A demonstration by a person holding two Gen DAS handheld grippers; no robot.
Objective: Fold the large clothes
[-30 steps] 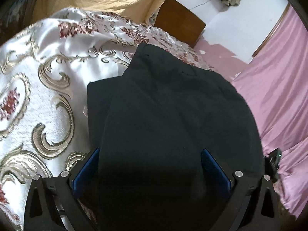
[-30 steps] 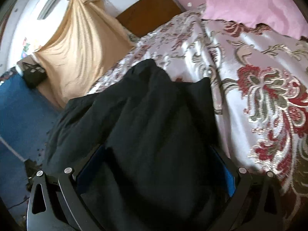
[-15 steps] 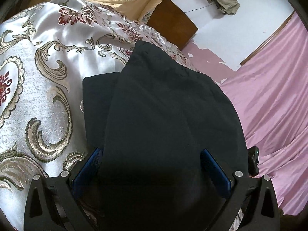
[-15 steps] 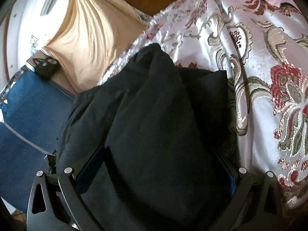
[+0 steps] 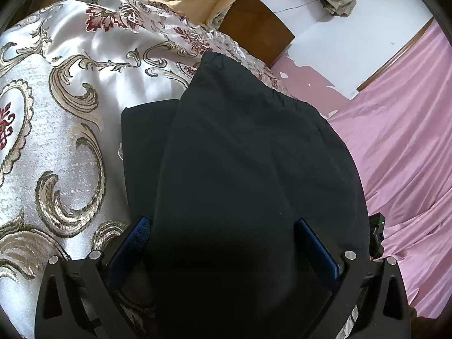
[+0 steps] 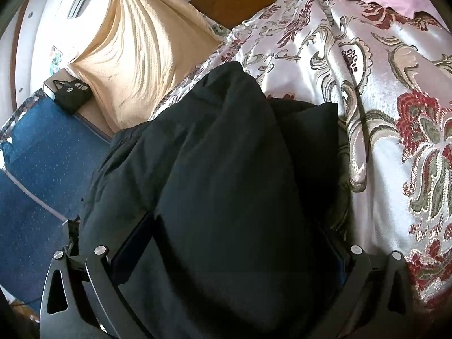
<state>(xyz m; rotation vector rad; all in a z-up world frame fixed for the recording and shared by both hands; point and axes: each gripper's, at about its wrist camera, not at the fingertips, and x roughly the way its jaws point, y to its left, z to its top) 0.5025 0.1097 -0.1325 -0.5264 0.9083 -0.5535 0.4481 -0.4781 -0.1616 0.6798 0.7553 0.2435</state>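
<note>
A large black garment (image 5: 248, 152) lies partly folded on a satin floral bedspread (image 5: 56, 107), an upper layer lying over a lower one whose corner sticks out at the left. The left gripper (image 5: 226, 243) is open, its blue pads (image 5: 132, 243) wide apart, and the cloth fills the gap and covers its middle. In the right wrist view the same garment (image 6: 226, 169) hangs off the bed edge toward the floor. The right gripper (image 6: 234, 243) is open too, with its fingers (image 6: 132, 240) spread on either side of the thick cloth.
The bedspread (image 6: 395, 113) runs on to the right. A yellow curtain (image 6: 135, 50), a black bag (image 6: 70, 96) and blue flooring (image 6: 42, 163) lie left of the bed. Pink fabric (image 5: 401, 141) and a brown headboard (image 5: 257, 28) stand beyond the garment.
Both views have shifted a little over the garment, and the right one shows more floor and curtain. Both grippers stayed spread wide and the folded layers kept their shape.
</note>
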